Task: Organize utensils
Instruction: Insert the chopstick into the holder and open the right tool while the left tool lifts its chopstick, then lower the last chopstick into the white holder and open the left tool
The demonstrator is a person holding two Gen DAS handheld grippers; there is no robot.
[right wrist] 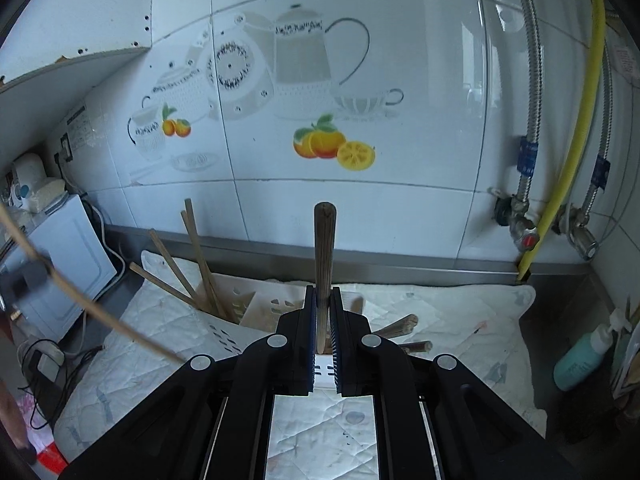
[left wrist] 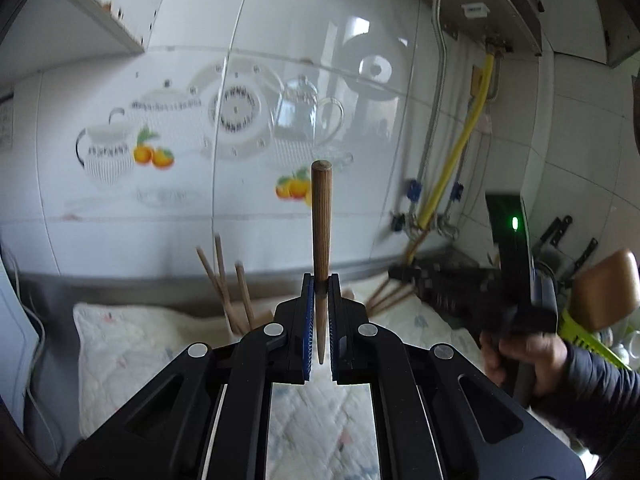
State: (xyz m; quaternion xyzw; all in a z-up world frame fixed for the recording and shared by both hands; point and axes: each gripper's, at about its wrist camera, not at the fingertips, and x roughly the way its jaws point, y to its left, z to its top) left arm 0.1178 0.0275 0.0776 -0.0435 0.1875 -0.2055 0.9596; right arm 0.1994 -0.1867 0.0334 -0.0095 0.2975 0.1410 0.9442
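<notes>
My left gripper (left wrist: 321, 280) is shut on a wooden chopstick (left wrist: 321, 220) that stands upright between the jaws, thick end up. My right gripper (right wrist: 325, 292) is shut on another wooden chopstick (right wrist: 325, 248), also upright. A white utensil holder (right wrist: 256, 308) sits on the quilted mat ahead with several chopsticks (right wrist: 196, 252) leaning in it; they also show in the left wrist view (left wrist: 230, 280). More chopsticks (right wrist: 400, 330) lie on the mat to the right. The right gripper (left wrist: 436, 284) shows blurred at the right of the left wrist view.
A quilted white mat (right wrist: 460, 332) covers the counter against a tiled wall. Pipes and a yellow hose (right wrist: 568, 160) stand at the right corner. A teal bottle (right wrist: 580, 360) is at the right; a white appliance (right wrist: 64, 248) and cables are at the left.
</notes>
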